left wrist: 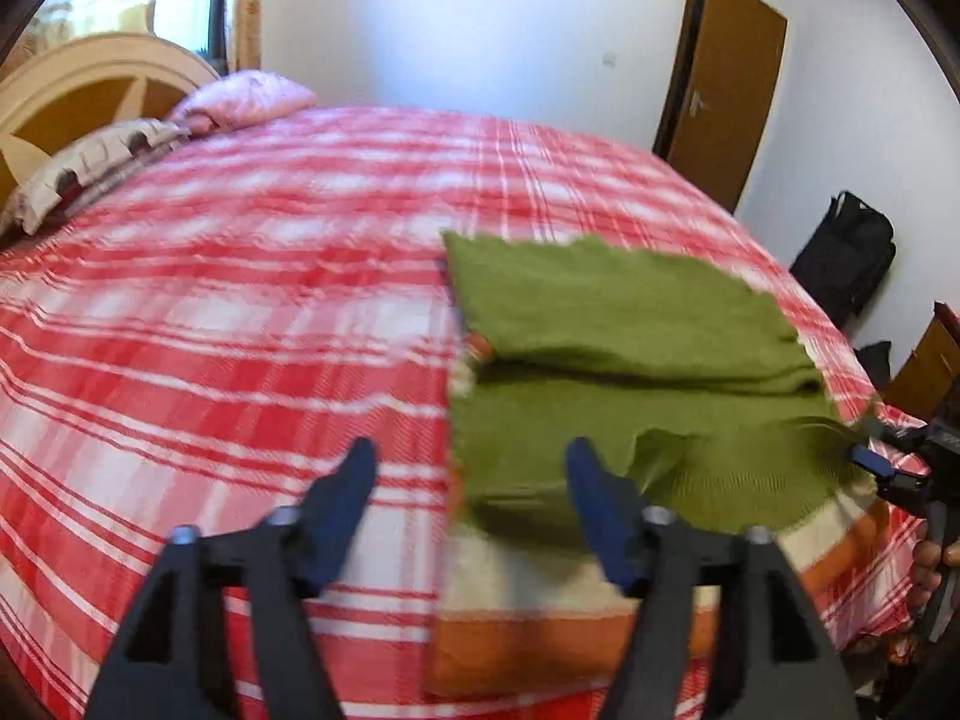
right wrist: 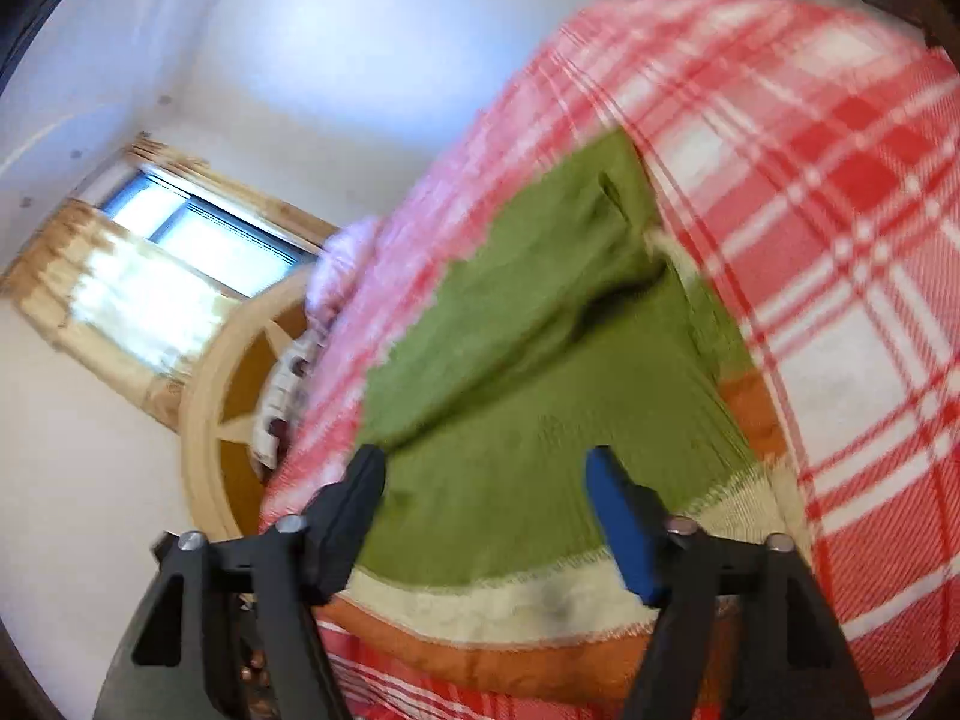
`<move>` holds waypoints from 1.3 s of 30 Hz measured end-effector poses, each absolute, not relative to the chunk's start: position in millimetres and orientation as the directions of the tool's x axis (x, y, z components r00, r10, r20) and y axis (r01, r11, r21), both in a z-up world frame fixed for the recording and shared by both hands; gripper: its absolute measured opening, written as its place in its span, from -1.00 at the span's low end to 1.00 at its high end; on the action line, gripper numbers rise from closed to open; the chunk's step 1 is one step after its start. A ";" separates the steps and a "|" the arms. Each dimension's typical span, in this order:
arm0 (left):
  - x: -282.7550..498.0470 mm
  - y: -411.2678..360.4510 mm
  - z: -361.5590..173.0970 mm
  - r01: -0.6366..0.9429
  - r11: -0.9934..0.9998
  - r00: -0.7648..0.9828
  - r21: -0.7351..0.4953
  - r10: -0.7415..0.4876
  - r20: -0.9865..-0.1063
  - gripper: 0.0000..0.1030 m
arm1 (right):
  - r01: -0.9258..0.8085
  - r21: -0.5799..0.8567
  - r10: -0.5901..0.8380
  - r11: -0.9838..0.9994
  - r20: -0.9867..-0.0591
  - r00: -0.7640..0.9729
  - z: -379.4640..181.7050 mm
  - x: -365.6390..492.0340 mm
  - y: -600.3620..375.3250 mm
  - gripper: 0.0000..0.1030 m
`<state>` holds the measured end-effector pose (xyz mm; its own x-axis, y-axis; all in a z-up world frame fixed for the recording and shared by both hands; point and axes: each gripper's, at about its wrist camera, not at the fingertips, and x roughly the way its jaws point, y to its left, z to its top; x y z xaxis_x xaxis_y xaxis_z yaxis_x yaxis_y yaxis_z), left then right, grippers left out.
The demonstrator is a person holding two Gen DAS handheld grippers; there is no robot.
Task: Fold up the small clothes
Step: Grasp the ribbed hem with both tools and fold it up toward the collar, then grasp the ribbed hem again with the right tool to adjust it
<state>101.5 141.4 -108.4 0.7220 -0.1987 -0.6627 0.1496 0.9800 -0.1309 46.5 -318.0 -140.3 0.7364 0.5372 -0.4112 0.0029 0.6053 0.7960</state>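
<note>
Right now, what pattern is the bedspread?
Red-and-white plaid bedspread; left wrist view shows it best.

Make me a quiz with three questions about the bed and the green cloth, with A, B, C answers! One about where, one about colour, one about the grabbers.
1. Where does the green garment lie?
A. On the checked bedspread
B. On the floor
C. On the pillows

2. What colours is the bedspread?
A. Blue and yellow
B. Red and white
C. All black

3. How does the left gripper stand?
A. Shut on the garment
B. Shut on a pillow
C. Open, holding nothing

Answers:
1. A: the garment is spread on the bedspread, far from the pillows by the headboard.
2. B: red and white checks cover the bed in both views.
3. C: its fingers stand wide apart with no cloth between them; the right gripper is open as well, over the garment's near edge.
</note>
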 end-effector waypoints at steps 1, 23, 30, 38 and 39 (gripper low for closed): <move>98.7 145.7 -104.6 0.151 0.982 0.738 -0.114 -0.188 -0.648 0.54 | -0.015 0.797 0.542 0.604 -0.397 0.741 -135.2 45.0 -320.2 0.37; 142.3 66.8 -154.3 0.399 0.916 0.632 0.041 -0.242 -0.736 0.55 | -0.005 0.162 0.117 0.987 -0.691 0.713 -129.3 49.1 -294.8 0.37; 139.9 83.8 -148.6 0.377 0.925 0.608 -0.042 -0.282 -0.742 0.55 | -0.074 0.024 0.067 0.997 -0.754 0.653 -159.5 83.5 -267.3 -0.26; 134.7 90.8 -136.0 0.423 0.905 0.619 -0.039 -0.321 -0.717 0.55 | -0.080 -0.016 0.044 0.997 -0.721 0.691 -151.7 58.5 -264.7 -0.89; 137.1 89.7 -136.9 0.428 0.903 0.616 -0.041 -0.324 -0.718 0.55 | -0.080 -0.019 0.043 0.997 -0.711 0.702 -149.5 52.6 -263.1 -0.89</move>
